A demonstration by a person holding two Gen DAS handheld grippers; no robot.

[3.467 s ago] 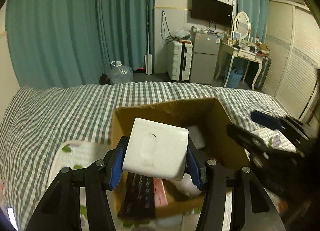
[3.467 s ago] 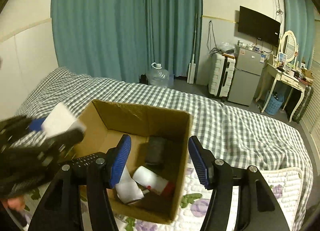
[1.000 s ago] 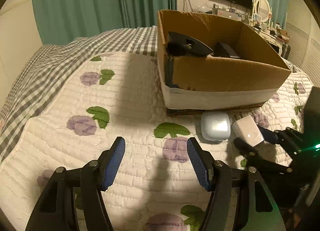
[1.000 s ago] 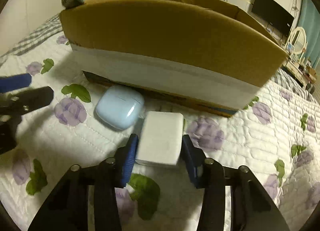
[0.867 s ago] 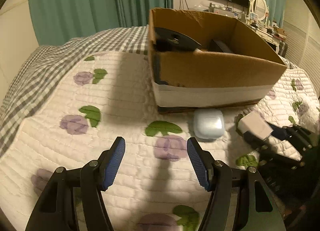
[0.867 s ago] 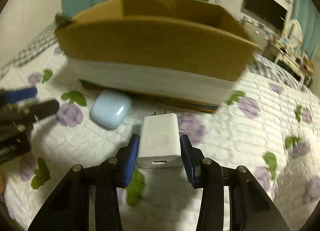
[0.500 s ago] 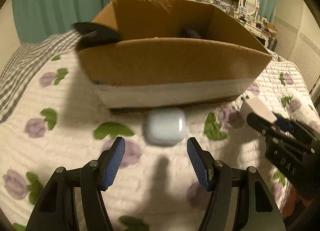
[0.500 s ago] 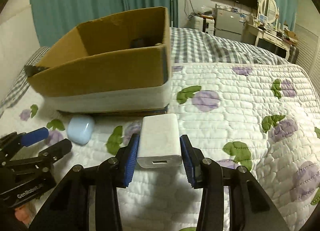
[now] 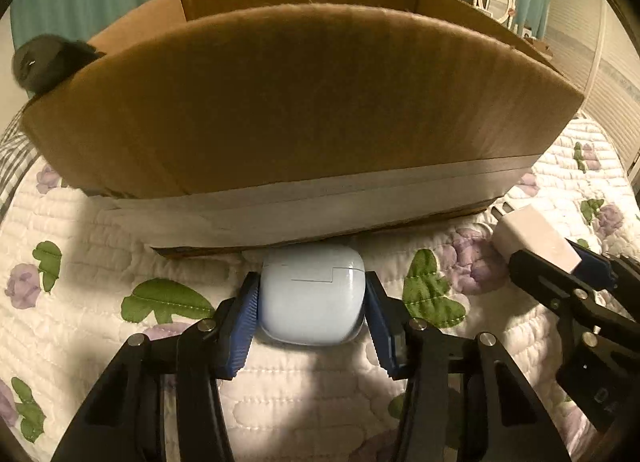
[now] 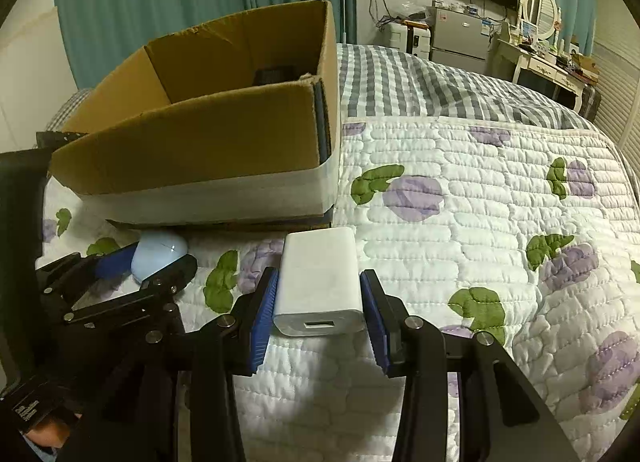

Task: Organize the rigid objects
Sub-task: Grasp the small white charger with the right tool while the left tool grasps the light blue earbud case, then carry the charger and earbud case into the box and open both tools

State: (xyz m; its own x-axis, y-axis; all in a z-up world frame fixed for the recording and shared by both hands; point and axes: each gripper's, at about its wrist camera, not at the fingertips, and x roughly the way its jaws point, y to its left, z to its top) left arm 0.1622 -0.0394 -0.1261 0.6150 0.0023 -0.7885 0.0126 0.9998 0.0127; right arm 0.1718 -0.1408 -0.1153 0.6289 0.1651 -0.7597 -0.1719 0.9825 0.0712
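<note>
A pale blue earbud case point(image 9: 312, 302) lies on the quilt just in front of the cardboard box point(image 9: 280, 102). My left gripper point(image 9: 312, 314) has a blue pad on each side of the case, touching or nearly touching it. My right gripper point(image 10: 320, 302) is shut on a white USB charger point(image 10: 320, 282) and holds it just above the quilt, right of the case. The charger point(image 9: 532, 234) and right gripper also show at the right edge of the left wrist view. The case point(image 10: 158, 252) and left gripper show at the left of the right wrist view.
A dark object point(image 9: 44, 62) sticks over the box's left corner, and another dark item point(image 10: 276, 74) lies inside. The floral quilt point(image 10: 480, 222) covers the bed, with checked bedding point(image 10: 400, 78) behind. Fridge, dresser and TV stand at the far wall.
My left gripper moved forward to the blue case and closed in around it. My right gripper lifted the white charger off the quilt and drew it back to the right.
</note>
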